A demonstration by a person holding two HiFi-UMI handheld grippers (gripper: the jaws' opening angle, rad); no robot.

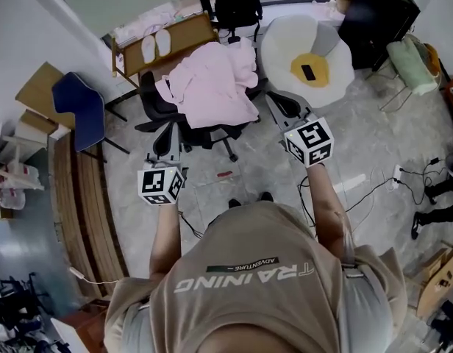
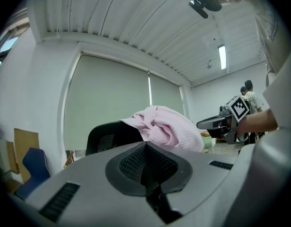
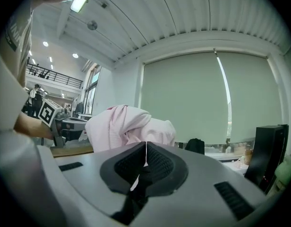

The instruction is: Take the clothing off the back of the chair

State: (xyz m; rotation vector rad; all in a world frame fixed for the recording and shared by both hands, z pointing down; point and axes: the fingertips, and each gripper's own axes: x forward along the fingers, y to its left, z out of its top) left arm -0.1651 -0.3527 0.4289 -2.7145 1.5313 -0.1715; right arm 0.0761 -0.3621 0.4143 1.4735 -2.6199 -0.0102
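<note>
**Now: both claws closed and empty, pink garment heaped on the chair**

You hold the two grippers out level in front of you, side by side, both aimed at the black office chair [image 1: 154,98]. The pink garment [image 1: 212,83] lies over the chair's back and spills down across the seat in soft, rumpled folds. In the left gripper view its fabric shows a fine ribbed knit. To one side of it the chair's curved mesh back stands bare.

Your left gripper [image 1: 165,137] has its jaws pressed together. The dark, cross-hatched pads [image 2: 136,162] meet in a single seam inside the smooth grey shell, with nothing between them. Your right gripper [image 1: 273,98] is the same: its textured pads [image 3: 157,164] are closed to a hairline slit that shows only light. Neither gripper touches the cloth, which sits beyond both tips. Each gripper carries its cube of black-and-white square markers near your wrist.

Behind the chair a round floor cushion [image 1: 285,43] shaped like a fried egg lies on the floor, white and scalloped with a yellow centre. A blue moulded chair [image 1: 79,109] stands off to your left against the wall. The floor [image 1: 359,145] is pale, glossy and veined like stone.
</note>
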